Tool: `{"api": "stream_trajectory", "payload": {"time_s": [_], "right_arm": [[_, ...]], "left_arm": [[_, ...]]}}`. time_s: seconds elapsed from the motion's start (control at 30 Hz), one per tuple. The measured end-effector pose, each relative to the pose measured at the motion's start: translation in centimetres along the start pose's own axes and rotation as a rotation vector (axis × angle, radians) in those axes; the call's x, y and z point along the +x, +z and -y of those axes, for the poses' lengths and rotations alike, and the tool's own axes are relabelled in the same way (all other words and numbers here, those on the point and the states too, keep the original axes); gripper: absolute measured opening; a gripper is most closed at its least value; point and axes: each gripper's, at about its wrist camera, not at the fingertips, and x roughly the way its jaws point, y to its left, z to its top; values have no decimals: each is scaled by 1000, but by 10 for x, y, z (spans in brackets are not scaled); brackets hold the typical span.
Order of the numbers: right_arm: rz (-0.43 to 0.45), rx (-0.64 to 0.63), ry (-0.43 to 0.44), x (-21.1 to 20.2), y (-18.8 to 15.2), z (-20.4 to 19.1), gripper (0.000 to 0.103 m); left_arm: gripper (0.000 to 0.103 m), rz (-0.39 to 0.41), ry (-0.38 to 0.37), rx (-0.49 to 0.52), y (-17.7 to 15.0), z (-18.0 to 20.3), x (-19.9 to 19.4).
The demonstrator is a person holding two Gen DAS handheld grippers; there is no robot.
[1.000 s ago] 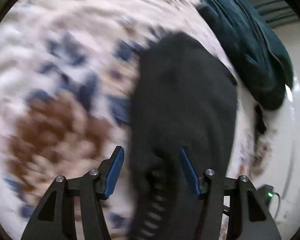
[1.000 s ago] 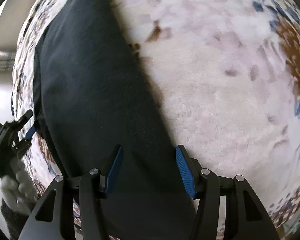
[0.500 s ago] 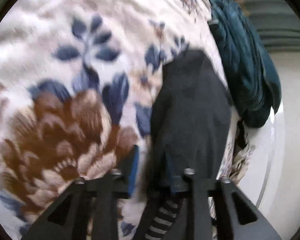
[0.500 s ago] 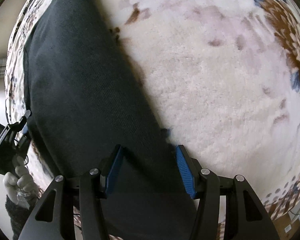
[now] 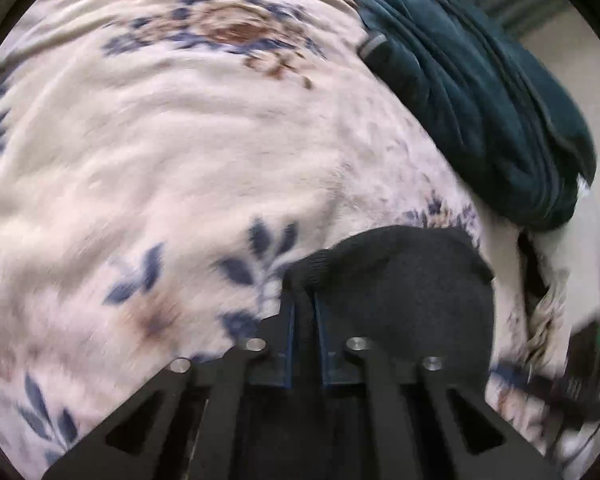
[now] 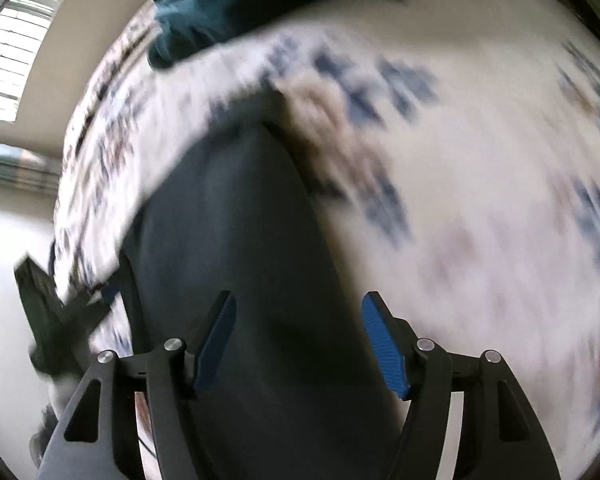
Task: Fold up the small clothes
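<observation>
Black garment [image 5: 412, 292] is lying on the flowered blanket [image 5: 180, 152], with one corner lifting off it, pinched between the pressed-together fingers of the left gripper [image 5: 305, 312]. From that gripper the cloth is bunching ahead and to the right, and a dark green garment [image 5: 480, 92] is sitting farther ahead on the right. In the right wrist view the same black garment [image 6: 252, 240] is running forward from under the right gripper [image 6: 296, 340], whose fingers are standing spread above it and touching nothing that I can see. Both views are blurring, so edges are hard to place. To fold well, I judge the left should be carrying its corner low and straight across, keeping the edge taut, while the right is closing on the matching corner so both are travelling together. Letting one side lag risks a skewed crease.
</observation>
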Motion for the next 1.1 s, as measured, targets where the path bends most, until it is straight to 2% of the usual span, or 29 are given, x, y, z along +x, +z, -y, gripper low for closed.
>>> {"api": "stream_trajectory", "payload": {"time_s": [0.1, 0.17, 0.2, 0.23, 0.27, 0.3, 0.4, 0.5, 0.57, 0.6, 0.63, 0.67, 0.7, 0.73, 0.83, 0.9, 0.93, 0.97, 1.0, 1.03, 1.07, 1.1], "right_arm": [[26, -12, -19, 28, 51, -10, 67], [17, 14, -18, 45, 72, -12, 67], [-9, 37, 17, 56, 81, -10, 60], [-9, 48, 21, 59, 85, -9, 18], [2, 54, 19, 60, 87, -9, 12], [20, 53, 1, 58, 87, -10, 12], [87, 27, -80, 51, 89, -9, 11], [65, 1, -98, 58, 94, -7, 12], [25, -20, -101, 58, 95, -8, 20], [7, -28, -100, 56, 93, -9, 34], [-5, -37, -88, 51, 90, -9, 54], [-6, -44, -72, 44, 85, -7, 60], [-7, -53, -43, 34, 76, -5, 62], [-12, -60, -34, 27, 67, 0, 62], [-40, -54, -37, 10, 33, 17, 62], [-64, -32, -42, 6, 10, 28, 62], [-73, -19, -39, 4, -2, 35, 62], [-77, -13, -41, 1, -14, 41, 62], [-76, -4, -52, 0, -23, 47, 62], [-72, 9, -61, -2, -33, 53, 62], [-71, 20, -59, -4, -42, 60, 62], [-70, 39, -55, -6, -49, 66, 62]], "left_arm": [[6, 23, 15, 97, 11, 17, 8], [6, 30, -12, 108, 16, 19, 7], [5, 36, -13, 115, 18, 21, 6], [4, 42, -27, 116, 23, 21, 6], [3, 47, -31, 113, 28, 23, 10], [2, 44, -43, 107, 34, 22, 13], [2, 33, -1, 91, 57, 16, 33], [3, -49, -53, -15, 64, -1, 40], [5, -53, -101, -23, 56, -5, 23], [10, -49, -127, -33, 45, -8, 8], [24, -50, -143, -45, 35, -12, -3], [35, -61, -156, -75, 16, -18, -16], [54, -67, -152, -97, -1, -23, -25], [60, -72, -156, -124, -18, -28, -33], [60, -170, -167, -202, -69, -36, -31], [57, -172, -180, -230, -93, -35, -27], [37, -144, -198, -244, -105, -32, -26], [16, -127, -237, -251, -110, -29, -26], [10, -113, -291, -255, -114, -23, -24], [10, -85, -353, -261, -114, -21, -26], [8, -62, -444, -271, -112, -20, -29], [8, -41, -588, -320, -111, -26, -27]]}}
